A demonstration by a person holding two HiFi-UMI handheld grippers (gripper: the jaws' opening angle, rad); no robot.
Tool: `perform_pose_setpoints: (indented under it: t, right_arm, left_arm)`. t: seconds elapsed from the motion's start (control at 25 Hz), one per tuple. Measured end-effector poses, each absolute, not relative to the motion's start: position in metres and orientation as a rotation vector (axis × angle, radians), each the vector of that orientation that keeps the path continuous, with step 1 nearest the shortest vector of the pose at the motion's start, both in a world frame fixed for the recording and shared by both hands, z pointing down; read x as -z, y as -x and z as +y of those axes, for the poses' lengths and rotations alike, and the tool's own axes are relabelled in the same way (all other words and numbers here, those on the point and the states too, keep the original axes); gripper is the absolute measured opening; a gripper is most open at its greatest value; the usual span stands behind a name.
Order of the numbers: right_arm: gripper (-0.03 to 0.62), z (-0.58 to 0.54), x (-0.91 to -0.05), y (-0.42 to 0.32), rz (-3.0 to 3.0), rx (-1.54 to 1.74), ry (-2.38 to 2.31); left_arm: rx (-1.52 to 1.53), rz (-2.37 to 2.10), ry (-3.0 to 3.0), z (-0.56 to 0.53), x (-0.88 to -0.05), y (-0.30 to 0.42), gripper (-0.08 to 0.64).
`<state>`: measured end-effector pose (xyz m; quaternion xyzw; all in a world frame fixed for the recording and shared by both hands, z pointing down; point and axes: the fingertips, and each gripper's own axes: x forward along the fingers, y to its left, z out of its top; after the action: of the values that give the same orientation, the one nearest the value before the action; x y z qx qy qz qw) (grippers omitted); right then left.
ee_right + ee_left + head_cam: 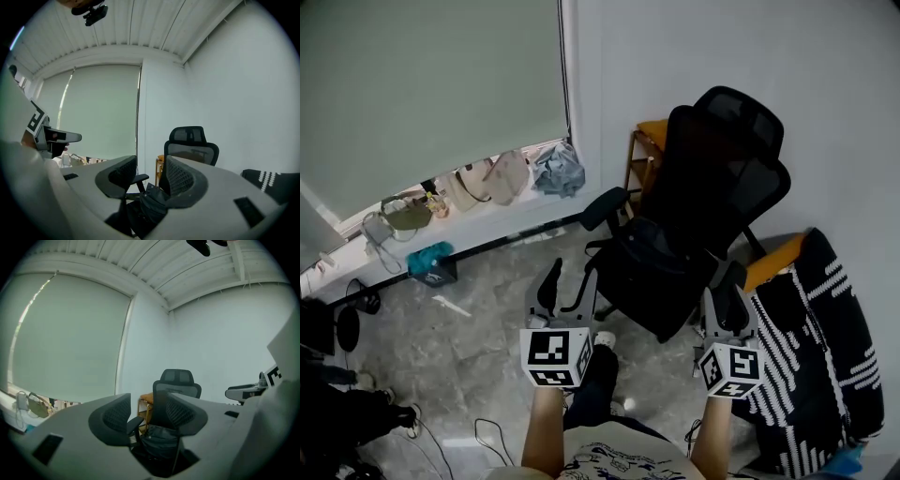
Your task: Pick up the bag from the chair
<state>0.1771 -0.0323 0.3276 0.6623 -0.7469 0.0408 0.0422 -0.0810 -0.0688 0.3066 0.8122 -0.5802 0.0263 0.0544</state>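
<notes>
The left tool (pixel 565 289) and the right tool (pixel 727 302) are both released, jaws apart with nothing between them, and held short of the chair (pixel 717 159). The dark bag (pixel 652 267) lies on that chair, untouched. By my judgement nothing is done yet: the approach, grasp and lift all remain.

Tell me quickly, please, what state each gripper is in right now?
Left gripper: open, holding nothing.
Right gripper: open, holding nothing.
</notes>
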Motion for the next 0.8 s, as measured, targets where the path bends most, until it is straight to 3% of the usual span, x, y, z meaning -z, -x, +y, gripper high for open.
perform_pose_setpoints:
  t: [0.8]
  right_arm:
    - [0.216,-0.286,-0.363,-0.215,-2.07,-0.208,-2.153]
  left_arm:
    - [-0.194,-1.455,-2.592,-0.372,-0.345,0.029,0.23]
